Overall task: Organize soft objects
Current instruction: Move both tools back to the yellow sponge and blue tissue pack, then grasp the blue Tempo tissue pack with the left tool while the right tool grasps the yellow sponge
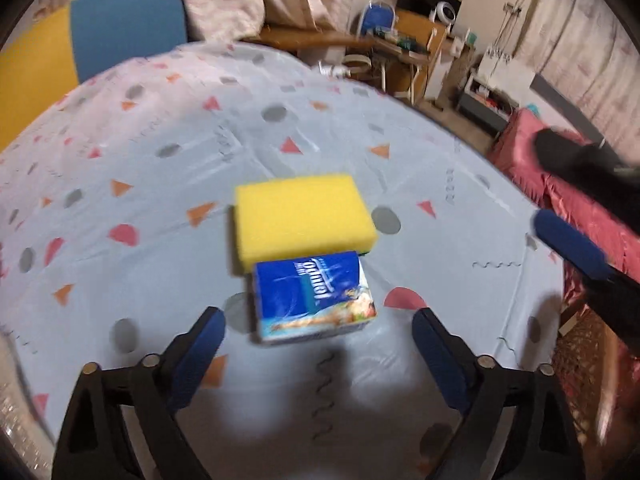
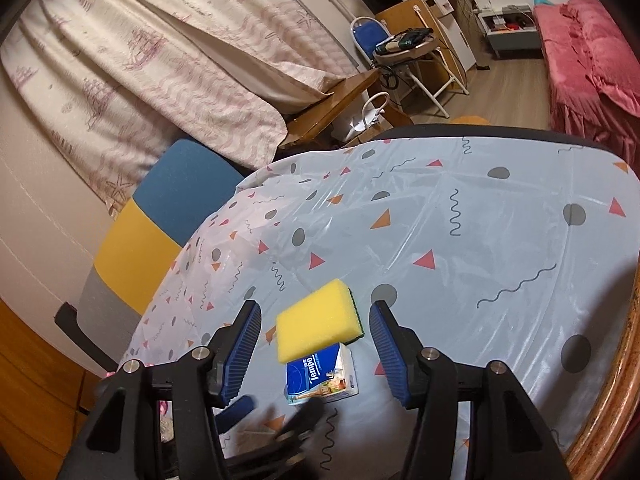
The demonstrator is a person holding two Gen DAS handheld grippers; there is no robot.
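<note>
Two soft, light things: yellow sponge (image 1: pixel 304 218) squashed easily, Tempo tissue pack (image 1: pixel 314 300) was slick. My left gripper (image 1: pixel 318 330) and right gripper (image 2: pixel 316 350) had empty jaws, spread wide; I'd pinch the long sides.

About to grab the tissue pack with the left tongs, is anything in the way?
Nothing visible blocks it. The left tongs stand open, empty, with the tissue pack just ahead of the tips. The yellow sponge lies against the pack's far end, not in front of it.
</note>
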